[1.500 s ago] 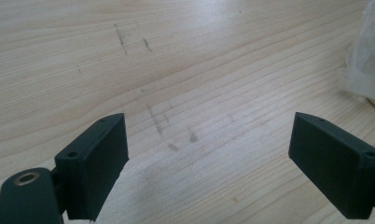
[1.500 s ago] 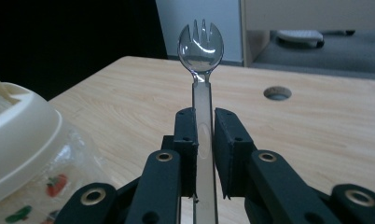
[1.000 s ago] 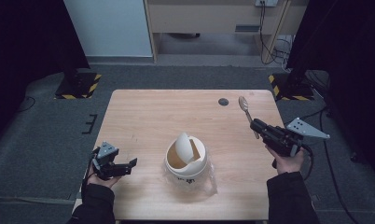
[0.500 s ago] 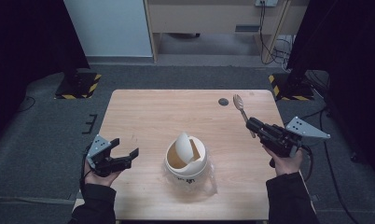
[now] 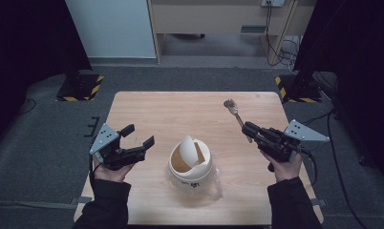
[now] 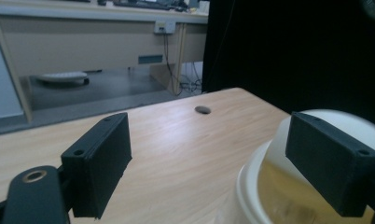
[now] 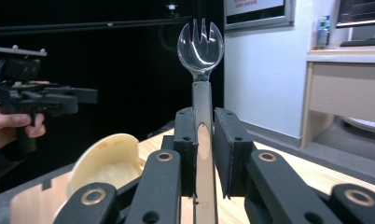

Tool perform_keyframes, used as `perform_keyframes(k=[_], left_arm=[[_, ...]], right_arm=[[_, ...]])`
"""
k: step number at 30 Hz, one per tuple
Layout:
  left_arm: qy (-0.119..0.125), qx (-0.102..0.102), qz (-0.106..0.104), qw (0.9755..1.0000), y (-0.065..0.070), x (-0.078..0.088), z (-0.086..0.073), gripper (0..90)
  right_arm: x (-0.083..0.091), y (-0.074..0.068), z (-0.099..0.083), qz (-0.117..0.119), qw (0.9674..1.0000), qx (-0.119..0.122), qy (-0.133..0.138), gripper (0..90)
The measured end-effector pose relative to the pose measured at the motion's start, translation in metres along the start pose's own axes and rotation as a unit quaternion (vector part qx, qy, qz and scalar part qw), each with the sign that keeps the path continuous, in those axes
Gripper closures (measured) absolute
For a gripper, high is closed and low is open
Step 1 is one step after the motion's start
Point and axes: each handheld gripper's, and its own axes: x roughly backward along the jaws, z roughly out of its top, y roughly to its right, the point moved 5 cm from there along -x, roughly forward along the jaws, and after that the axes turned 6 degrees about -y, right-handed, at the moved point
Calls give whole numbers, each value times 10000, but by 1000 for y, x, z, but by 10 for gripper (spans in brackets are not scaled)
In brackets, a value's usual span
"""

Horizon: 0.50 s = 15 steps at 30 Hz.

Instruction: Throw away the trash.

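A white paper bowl (image 5: 190, 164) with its lid folded up stands at the table's middle, on clear plastic wrap. My left gripper (image 5: 138, 135) hovers just left of it, open, with nothing between the jaws. In the left gripper view the bowl (image 6: 274, 186) sits partly behind the right-hand jaw of that gripper (image 6: 218, 163). My right gripper (image 5: 248, 128) is to the right of the bowl, shut on the handle of a clear plastic spork (image 5: 231, 106). The spork (image 7: 200, 42) points up and away from that gripper (image 7: 204, 140).
The wooden table (image 5: 147, 109) has a small round hole (image 6: 203, 109) near its far edge. Beyond it lie grey floor, a desk base and yellow-black marked stands (image 5: 80, 86). The raised lid (image 7: 106, 161) and the left gripper (image 7: 36, 98) appear in the right gripper view.
My left gripper has lifted and moved right toward the bowl, its jaws now pointing across the table. My right gripper has shifted left with the spork.
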Motion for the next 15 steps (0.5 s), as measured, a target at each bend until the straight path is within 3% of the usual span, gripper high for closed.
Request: perform_keyframes(k=[8,15], left_arm=[[187,-148,-316,9992,31,-17,28,155],[266,-128,-540,9981,52,-31,40,179]], right_arm=[[-10,-10,1,138,9998,128,-47,797],[-16,-15,4,249,9996,123,-17,797]])
